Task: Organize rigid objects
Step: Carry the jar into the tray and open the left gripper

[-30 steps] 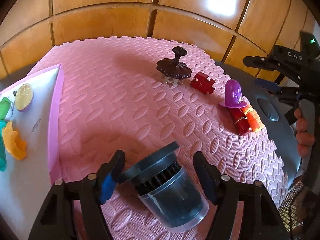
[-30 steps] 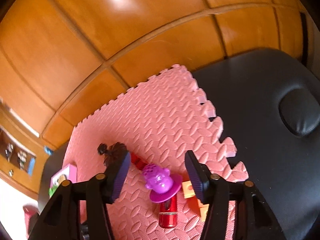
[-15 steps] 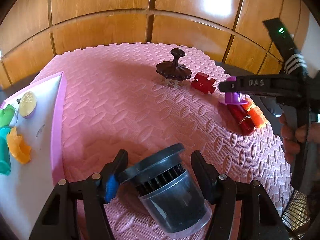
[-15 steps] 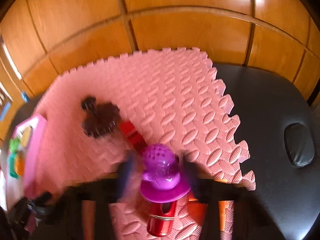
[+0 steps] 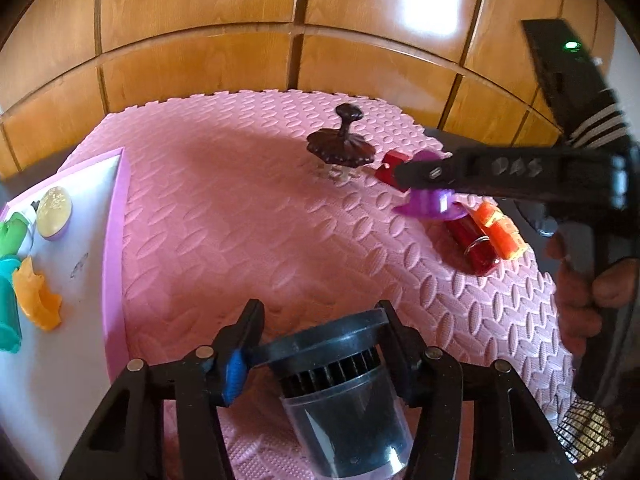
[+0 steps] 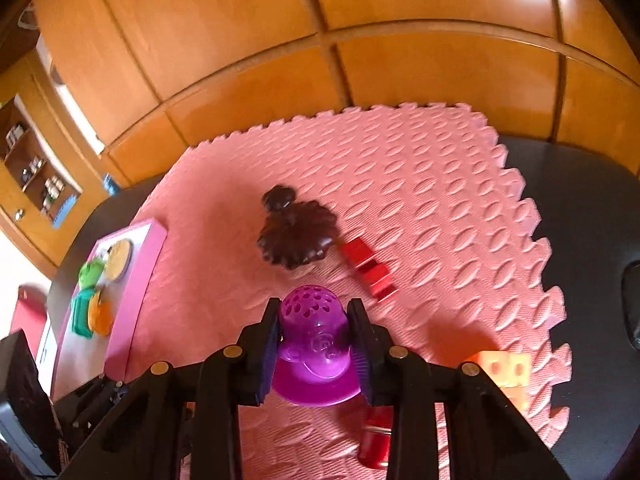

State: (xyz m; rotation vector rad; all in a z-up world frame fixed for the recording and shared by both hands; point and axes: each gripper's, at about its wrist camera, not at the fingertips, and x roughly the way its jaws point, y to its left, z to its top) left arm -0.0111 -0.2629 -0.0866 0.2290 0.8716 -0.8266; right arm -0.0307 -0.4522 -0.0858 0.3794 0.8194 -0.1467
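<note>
Right gripper (image 6: 316,344) jaws clamped purple perforated plastic dome toy (image 6: 314,342) on pink foam mat (image 6: 420,208). Left gripper (image 5: 316,344) jaws pinched black-lidded clear cylindrical canister (image 5: 340,392), mat's 6 o'clock edge.

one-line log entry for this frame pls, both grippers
left gripper: shut on black-capped canister | right gripper: shut on purple toy | pink foam mat: dark knob, red piece

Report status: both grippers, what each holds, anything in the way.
Left gripper shut on black-lidded clear plastic canister. Right gripper shut on purple perforated plastic dome toy. Dark brown fluted knobbed lid and red block just ahead.
</note>
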